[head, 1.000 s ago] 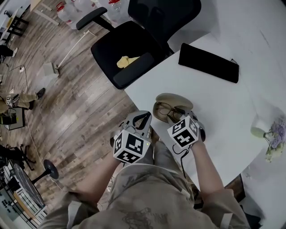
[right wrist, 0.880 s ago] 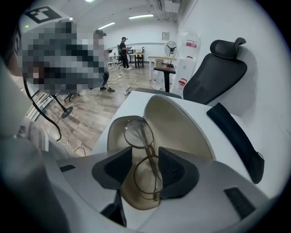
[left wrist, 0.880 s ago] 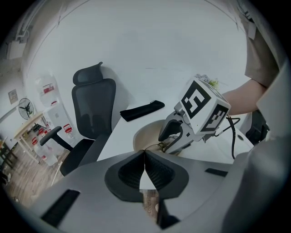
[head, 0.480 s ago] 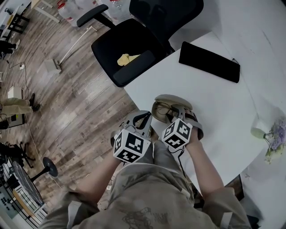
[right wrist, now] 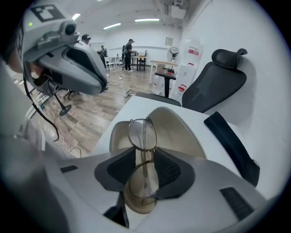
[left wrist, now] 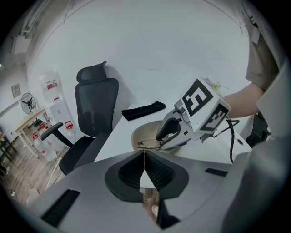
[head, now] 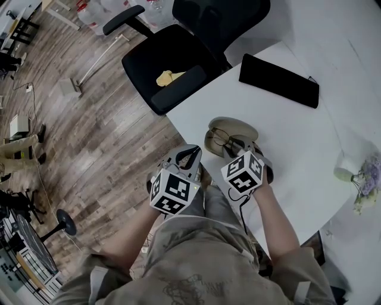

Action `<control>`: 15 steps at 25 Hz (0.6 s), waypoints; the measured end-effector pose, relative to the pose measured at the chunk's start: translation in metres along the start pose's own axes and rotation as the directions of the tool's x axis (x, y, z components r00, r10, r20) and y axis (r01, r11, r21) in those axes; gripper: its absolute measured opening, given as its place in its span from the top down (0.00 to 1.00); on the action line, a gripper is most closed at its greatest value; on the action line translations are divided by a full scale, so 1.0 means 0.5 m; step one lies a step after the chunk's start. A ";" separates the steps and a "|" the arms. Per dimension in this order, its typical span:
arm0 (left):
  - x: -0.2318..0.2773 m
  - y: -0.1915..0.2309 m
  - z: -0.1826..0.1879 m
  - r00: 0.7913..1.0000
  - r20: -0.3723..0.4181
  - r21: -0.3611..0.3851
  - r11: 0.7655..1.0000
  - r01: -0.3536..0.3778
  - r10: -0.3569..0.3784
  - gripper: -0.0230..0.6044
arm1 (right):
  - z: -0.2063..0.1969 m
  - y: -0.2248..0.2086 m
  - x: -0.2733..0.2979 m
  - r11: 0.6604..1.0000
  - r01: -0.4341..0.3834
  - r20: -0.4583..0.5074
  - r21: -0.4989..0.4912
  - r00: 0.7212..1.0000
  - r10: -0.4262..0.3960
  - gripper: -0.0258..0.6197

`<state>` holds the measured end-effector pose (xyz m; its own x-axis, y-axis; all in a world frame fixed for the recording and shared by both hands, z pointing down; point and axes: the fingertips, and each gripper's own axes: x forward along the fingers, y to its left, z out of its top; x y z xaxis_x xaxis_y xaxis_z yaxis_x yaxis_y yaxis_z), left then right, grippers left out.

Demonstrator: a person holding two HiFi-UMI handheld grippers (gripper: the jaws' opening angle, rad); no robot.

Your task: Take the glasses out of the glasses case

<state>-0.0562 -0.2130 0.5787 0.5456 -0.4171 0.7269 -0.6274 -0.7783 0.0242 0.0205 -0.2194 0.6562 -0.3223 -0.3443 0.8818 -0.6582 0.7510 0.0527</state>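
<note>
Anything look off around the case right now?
Nothing damaged or spilled. The glasses are held between the right gripper fingers, which have just been closing, over the open glasses case. Only oddities: the case lies close to the table edge, and something yellow and crumpled lies on the chair seat.

Head view steep down; other two close, share case [head: 236, 127].

1. One pair of glasses [right wrist: 142, 134] was counted.
2. One glasses case [right wrist: 178, 128] was counted.
3. One white table [head: 309, 143] was seen.
4. One flat black pouch [head: 278, 82] was counted on it.
5. One bunch of flowers [head: 367, 176] was noted.
6. One black office chair [head: 161, 65] was counted.
7. One yellow scrap [head: 168, 78] was seen on its seat.
8. One standing fan [left wrist: 27, 102] was made out.
9. Water jugs [head: 89, 15] were seen, their number not countable.
</note>
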 end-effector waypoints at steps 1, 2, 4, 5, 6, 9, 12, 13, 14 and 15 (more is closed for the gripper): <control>-0.002 0.000 0.003 1.000 0.005 -0.001 1.000 0.000 0.000 0.93 | 0.007 -0.005 -0.007 0.999 -0.003 0.023 0.034 1.000 0.003 0.73; -0.004 0.001 0.006 1.000 0.011 -0.004 1.000 0.000 0.000 0.93 | 0.013 -0.012 -0.016 0.998 -0.001 0.047 0.066 0.999 -0.002 0.73; -0.010 0.002 0.015 1.000 0.025 -0.017 1.000 0.002 -0.002 0.93 | 0.024 -0.028 -0.035 0.993 0.015 0.087 0.117 0.996 -0.026 0.73; -0.014 0.004 0.020 0.999 0.034 -0.026 1.000 0.003 -0.002 0.93 | 0.029 -0.036 -0.045 0.990 0.022 0.106 0.142 0.994 -0.037 0.73; -0.018 0.006 0.027 0.999 0.042 -0.035 0.999 0.004 -0.002 0.93 | 0.034 -0.043 -0.057 0.985 0.023 0.125 0.168 0.991 -0.044 0.73; -0.033 0.014 0.053 0.997 0.080 -0.062 0.998 0.006 -0.001 0.93 | 0.050 -0.065 -0.097 0.969 0.020 0.190 0.245 0.979 -0.068 0.73; -0.050 0.018 0.084 0.992 0.126 -0.074 0.997 0.008 0.001 0.93 | 0.060 -0.091 -0.141 0.954 0.051 0.251 0.297 0.959 -0.130 0.73; -0.058 0.021 0.094 0.990 0.138 -0.074 0.997 0.006 0.004 0.93 | 0.066 -0.097 -0.158 0.947 0.059 0.271 0.315 0.951 -0.150 0.73; -0.066 0.023 0.103 0.989 0.151 -0.072 0.997 0.004 0.007 0.93 | 0.073 -0.103 -0.178 0.940 0.063 0.293 0.334 0.941 -0.167 0.73; -0.075 0.024 0.114 0.987 0.163 -0.070 0.998 0.002 0.010 0.93 | 0.082 -0.108 -0.199 0.933 0.063 0.317 0.355 0.931 -0.184 0.73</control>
<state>-0.0526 -0.2335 0.5125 0.6228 -0.4957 0.6053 -0.6637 -0.7444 0.0733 0.0603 -0.2485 0.5466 -0.3945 -0.6367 0.6626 -0.8758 0.4789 -0.0613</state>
